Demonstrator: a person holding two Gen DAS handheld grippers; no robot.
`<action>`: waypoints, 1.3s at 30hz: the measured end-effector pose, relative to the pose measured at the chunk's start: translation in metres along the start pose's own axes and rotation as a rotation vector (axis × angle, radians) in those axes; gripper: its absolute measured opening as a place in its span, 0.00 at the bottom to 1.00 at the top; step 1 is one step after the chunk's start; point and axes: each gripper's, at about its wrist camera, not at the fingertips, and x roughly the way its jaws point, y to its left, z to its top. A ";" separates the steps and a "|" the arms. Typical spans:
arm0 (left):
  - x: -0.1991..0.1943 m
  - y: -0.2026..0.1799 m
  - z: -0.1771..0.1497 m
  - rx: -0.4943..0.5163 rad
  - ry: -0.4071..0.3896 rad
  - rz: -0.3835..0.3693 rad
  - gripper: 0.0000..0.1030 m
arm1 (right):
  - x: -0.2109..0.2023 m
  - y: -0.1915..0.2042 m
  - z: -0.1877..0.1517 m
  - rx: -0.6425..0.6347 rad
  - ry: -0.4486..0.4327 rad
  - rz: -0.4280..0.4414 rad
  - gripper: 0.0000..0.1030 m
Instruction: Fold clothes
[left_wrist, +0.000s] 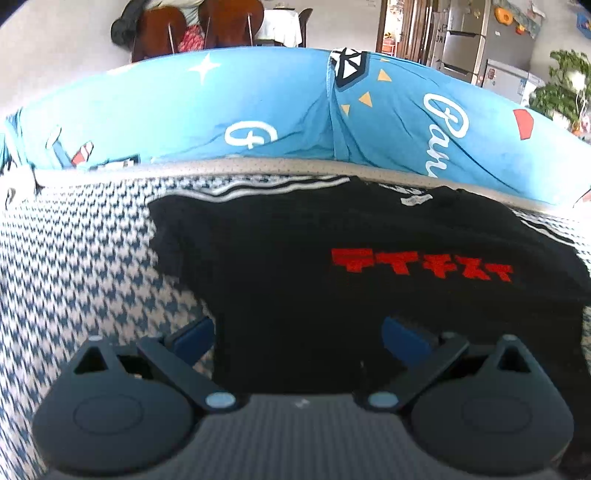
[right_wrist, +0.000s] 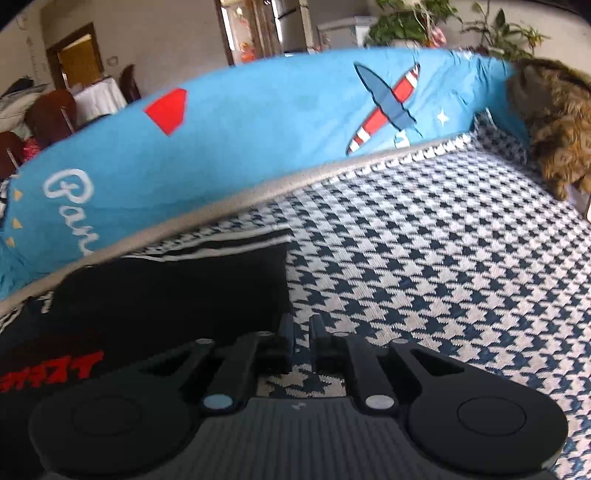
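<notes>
folding this black t-shirt well means squaring its edges before the next fold, i judge. starting at the left, my left gripper hangs spread wide over the shirt's left part, blue pads clear of the cloth and holding nothing; i'd pinch close to the hem there. further right, my right gripper is nearly closed and empty, just off the shirt's straight right edge above the houndstooth sofa cover. the shirt lies flat on that cover against the blue cushion, red block lettering showing, white stripes at its far edge.
</notes>
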 end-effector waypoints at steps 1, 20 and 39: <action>-0.003 0.001 -0.004 -0.004 0.002 -0.004 0.98 | -0.005 0.002 -0.001 -0.005 0.000 0.022 0.14; -0.054 0.011 -0.065 -0.002 -0.022 -0.068 0.99 | -0.082 0.022 -0.081 -0.088 0.059 0.269 0.28; -0.060 0.027 -0.094 -0.010 0.056 -0.036 0.97 | -0.120 0.073 -0.137 -0.258 0.081 0.542 0.28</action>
